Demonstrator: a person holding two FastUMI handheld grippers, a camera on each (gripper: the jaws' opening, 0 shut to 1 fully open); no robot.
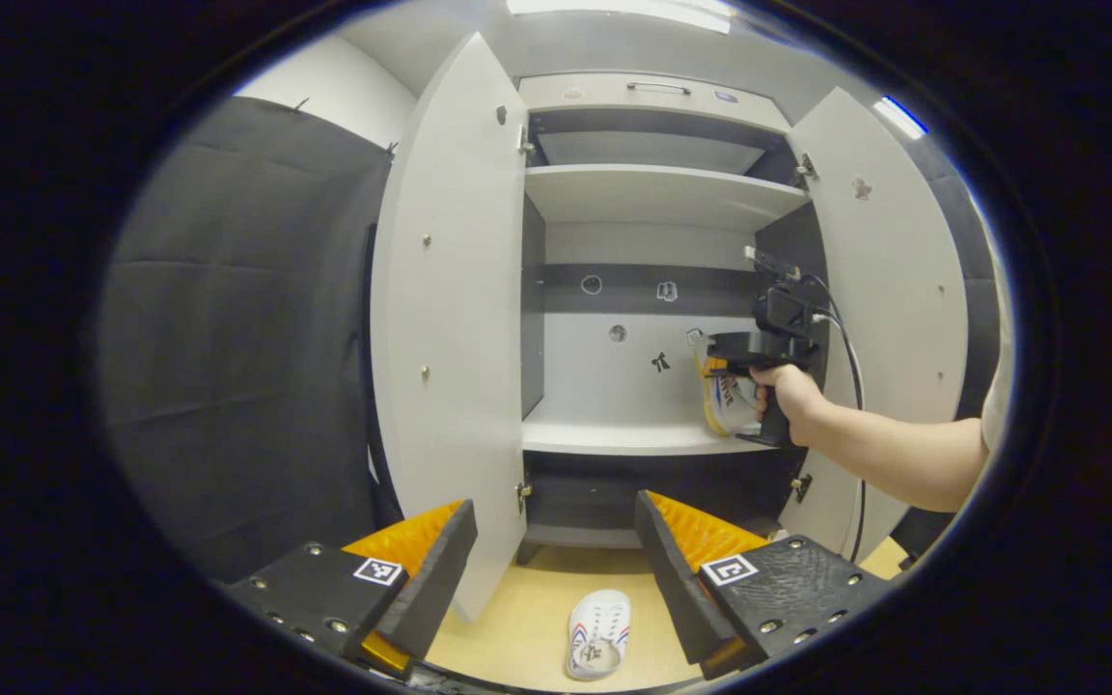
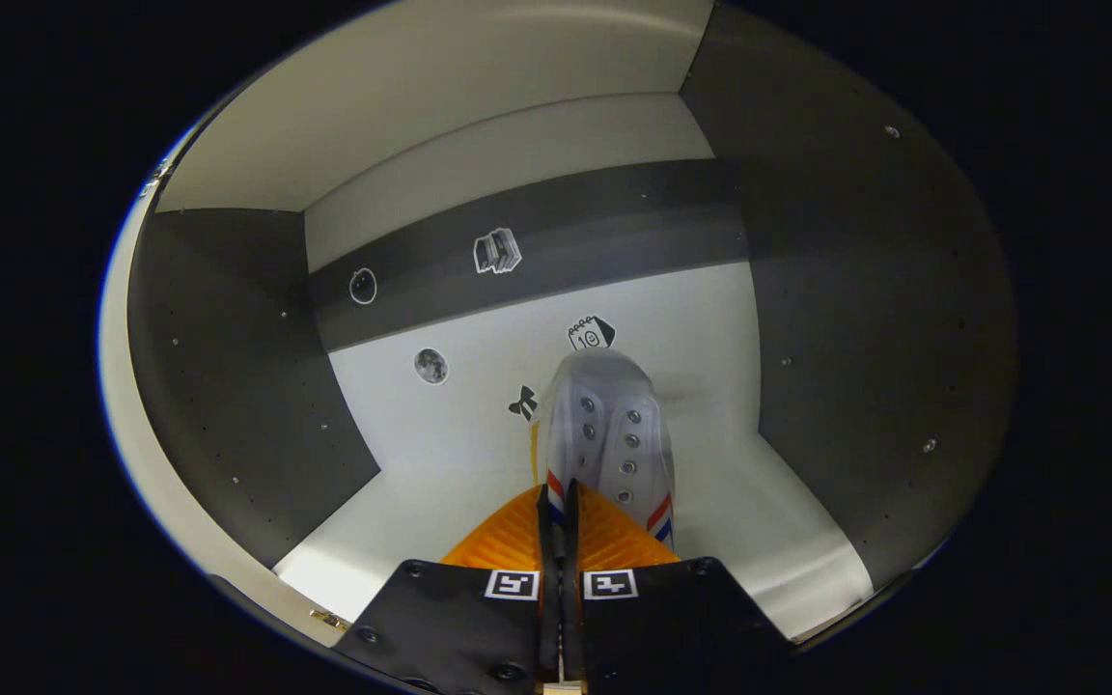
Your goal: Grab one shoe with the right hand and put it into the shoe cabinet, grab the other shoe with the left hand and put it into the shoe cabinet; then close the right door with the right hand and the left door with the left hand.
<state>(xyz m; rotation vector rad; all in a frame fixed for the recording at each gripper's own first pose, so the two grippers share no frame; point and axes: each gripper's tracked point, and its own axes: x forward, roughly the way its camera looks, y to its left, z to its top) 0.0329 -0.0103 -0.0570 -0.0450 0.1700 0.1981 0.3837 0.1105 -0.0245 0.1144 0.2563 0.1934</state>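
While one shoe [image 1: 599, 632] lies on the floor [image 1: 527, 618], cabinet doors [image 1: 445, 319] stand open.

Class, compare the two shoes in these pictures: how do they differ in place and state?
The held shoe is inside the shoe cabinet, above its middle shelf; the floor shoe lies in front of the cabinet. The held shoe is pinched by the right claw; the floor shoe is untouched, the open left claw above it. Both are white with red-and-blue stripes.
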